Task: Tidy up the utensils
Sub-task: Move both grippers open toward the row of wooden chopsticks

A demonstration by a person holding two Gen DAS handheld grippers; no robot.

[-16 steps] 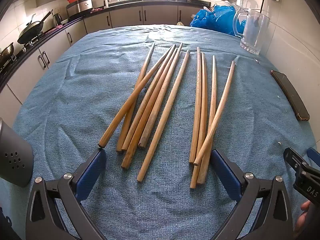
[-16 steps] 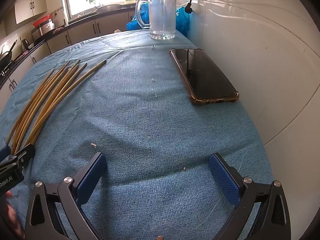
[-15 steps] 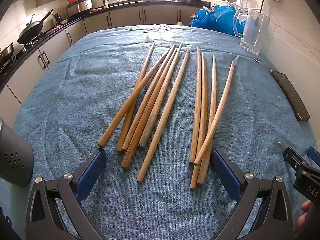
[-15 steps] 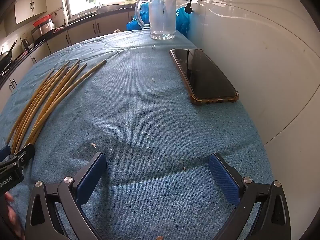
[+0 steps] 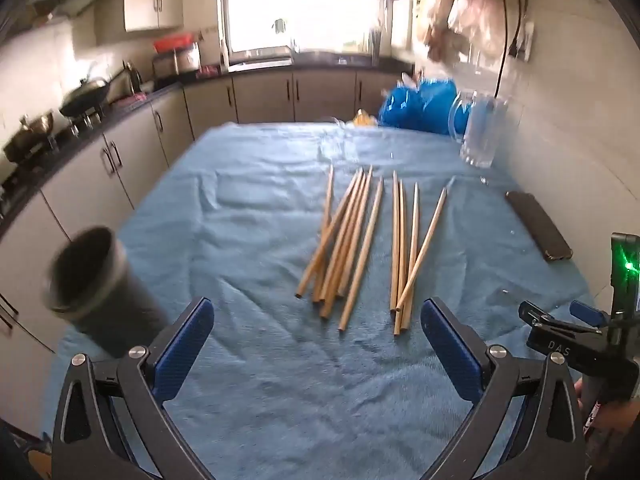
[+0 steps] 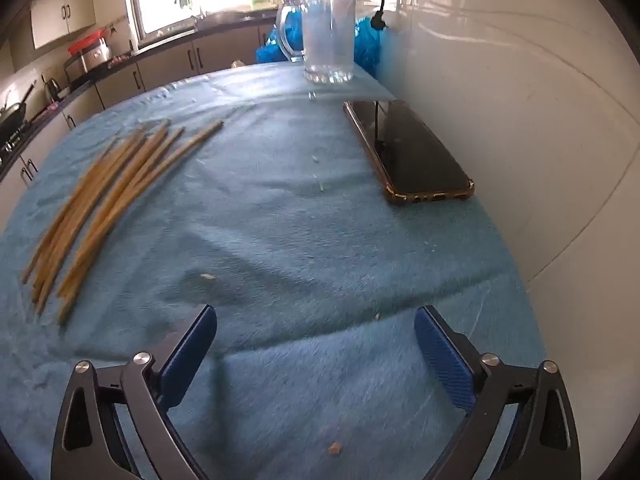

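At twelve o'clock of left gripper (image 5: pixel 316 344), jaws wide, empty: chopsticks (image 5: pixel 360 248) loose on blue cloth (image 5: pixel 248 216), likely awaiting dark cup (image 5: pixel 92 280) at nine; right gripper (image 6: pixel 314 354) likewise wide, empty.

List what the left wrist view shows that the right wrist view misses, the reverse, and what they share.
Left wrist only: a dark cup at the table's left edge, the open left gripper, and part of the right gripper's body.
Right wrist only: the right gripper, open over bare cloth.
Both: the chopsticks, blue cloth, glass mug, phone and blue bag.
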